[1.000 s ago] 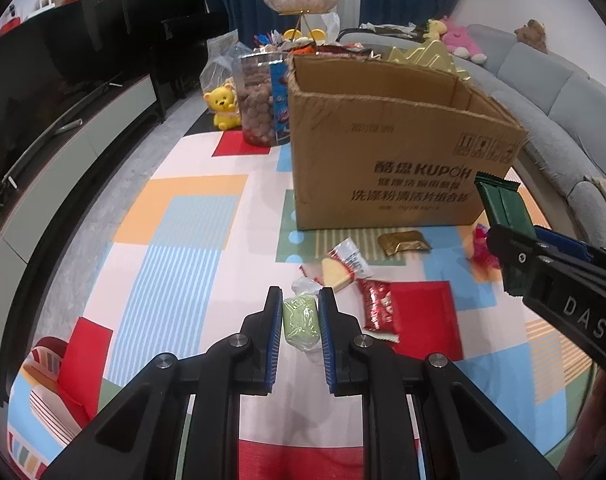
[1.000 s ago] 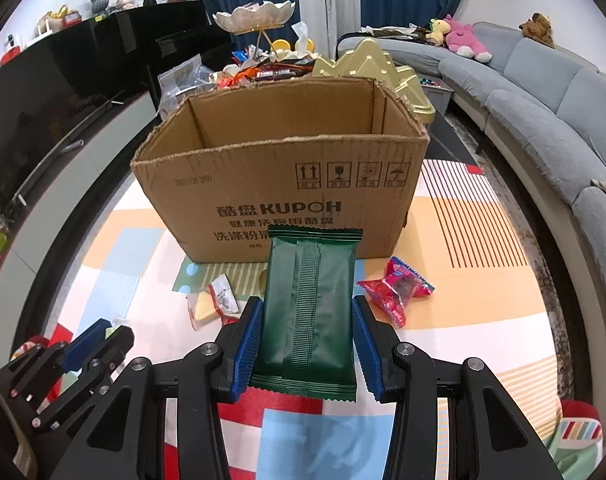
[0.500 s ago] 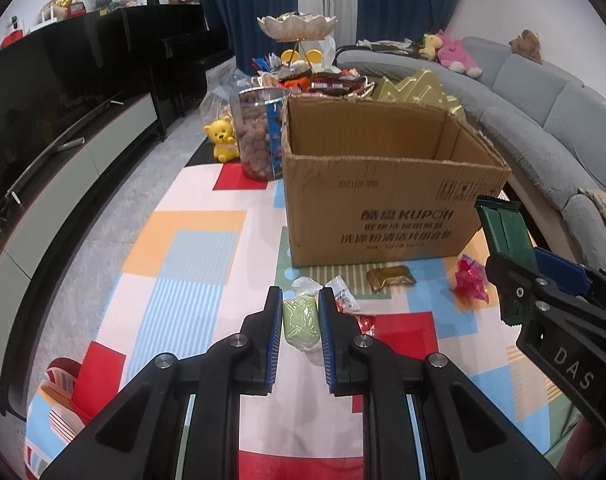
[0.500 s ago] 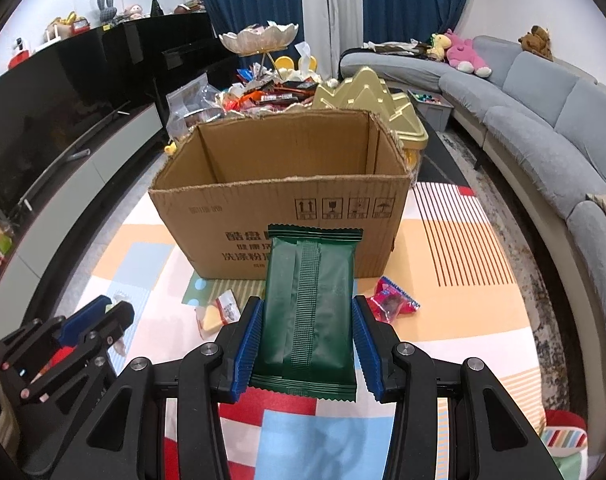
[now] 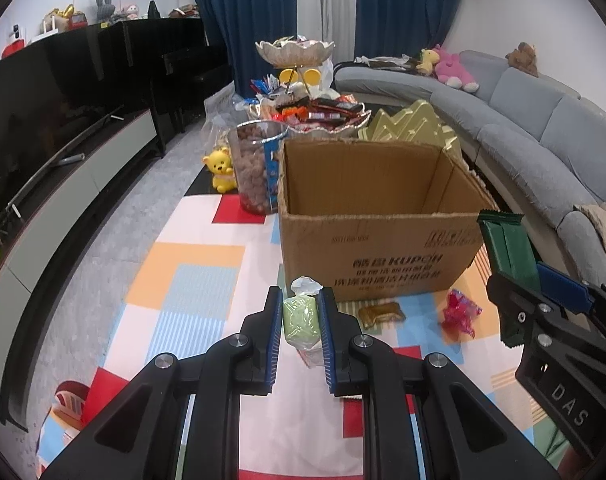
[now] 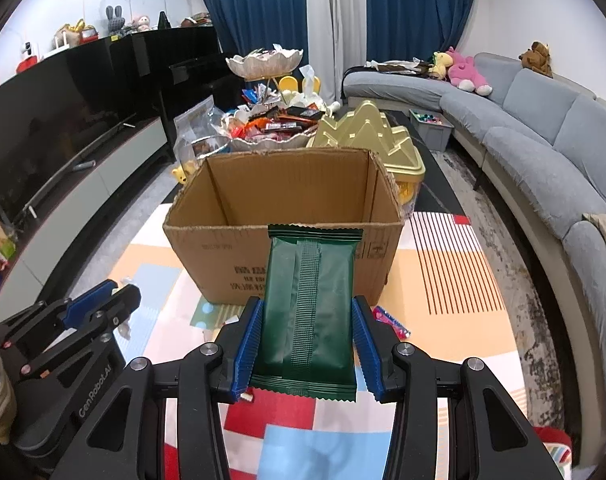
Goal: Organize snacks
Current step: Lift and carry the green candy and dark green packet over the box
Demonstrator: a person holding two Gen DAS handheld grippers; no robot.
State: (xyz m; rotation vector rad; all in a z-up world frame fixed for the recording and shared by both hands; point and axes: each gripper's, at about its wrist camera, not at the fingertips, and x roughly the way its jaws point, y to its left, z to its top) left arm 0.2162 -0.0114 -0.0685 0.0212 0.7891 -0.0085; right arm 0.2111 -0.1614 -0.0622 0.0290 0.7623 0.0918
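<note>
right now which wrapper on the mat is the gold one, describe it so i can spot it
Find the open brown cardboard box on the colourful patchwork mat. On the mat just in front of its printed face lies a small shiny gold-brown snack wrapper. The crinkly red wrapper beside it is red, not gold.

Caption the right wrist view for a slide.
Right gripper holds a dark green snack packet before the open cardboard box.

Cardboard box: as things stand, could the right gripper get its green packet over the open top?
Probably yes. The cardboard box stands open-topped just ahead of the right gripper, which is shut on the dark green packet; nothing lies between them, though the packet sits below the rim.
</note>
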